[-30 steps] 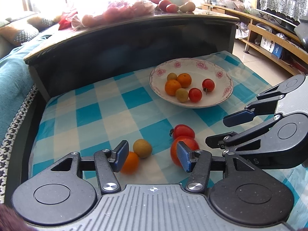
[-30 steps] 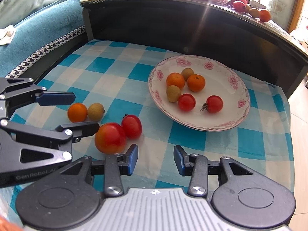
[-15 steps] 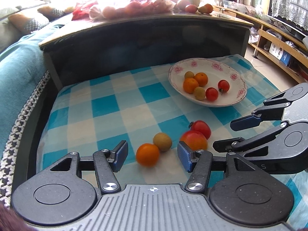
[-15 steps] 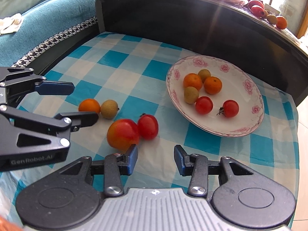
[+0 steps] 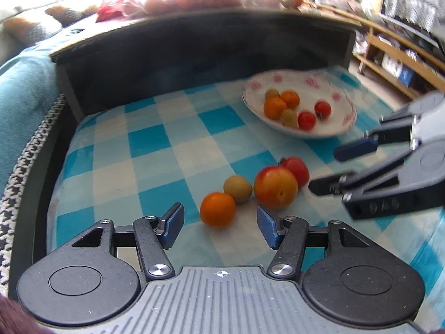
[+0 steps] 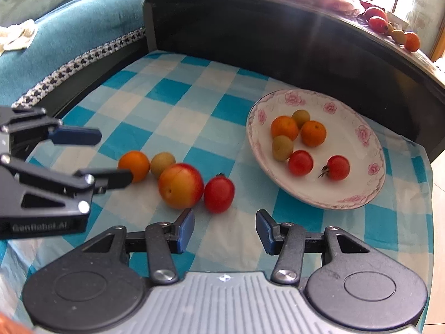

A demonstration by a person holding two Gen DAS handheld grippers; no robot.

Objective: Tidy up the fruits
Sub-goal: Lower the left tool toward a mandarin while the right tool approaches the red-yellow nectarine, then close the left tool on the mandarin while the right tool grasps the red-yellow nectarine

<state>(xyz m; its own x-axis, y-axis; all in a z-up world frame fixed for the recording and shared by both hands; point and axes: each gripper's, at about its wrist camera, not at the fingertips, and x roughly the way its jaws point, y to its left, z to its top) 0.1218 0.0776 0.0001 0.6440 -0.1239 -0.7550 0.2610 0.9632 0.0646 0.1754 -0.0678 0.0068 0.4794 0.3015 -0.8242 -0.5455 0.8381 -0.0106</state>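
Note:
Loose fruits lie in a row on the blue checked cloth: a small orange (image 5: pixel 217 213) (image 6: pixel 134 165), a tan longan (image 5: pixel 237 188) (image 6: pixel 162 163), a red-yellow peach (image 5: pixel 275 187) (image 6: pixel 181 185) and a red tomato (image 5: pixel 296 169) (image 6: pixel 219 194). A white flowered plate (image 5: pixel 338 128) (image 6: pixel 370 150) holds several small fruits. My left gripper (image 5: pixel 219 226) (image 6: pixel 108 156) is open and empty, just short of the orange. My right gripper (image 6: pixel 224 229) (image 5: pixel 332 169) is open and empty, just short of the tomato.
A dark curved table edge (image 6: pixel 278 30) rises behind the cloth, with more fruit (image 6: pixel 389 25) on top. A teal sofa cover (image 6: pixel 69 27) lies to the left. Wooden shelves (image 5: pixel 403 55) stand at the far right.
Both grippers have drawn back from the loose fruits, which now lie further ahead of the fingertips. Both stay open and nothing was picked up.

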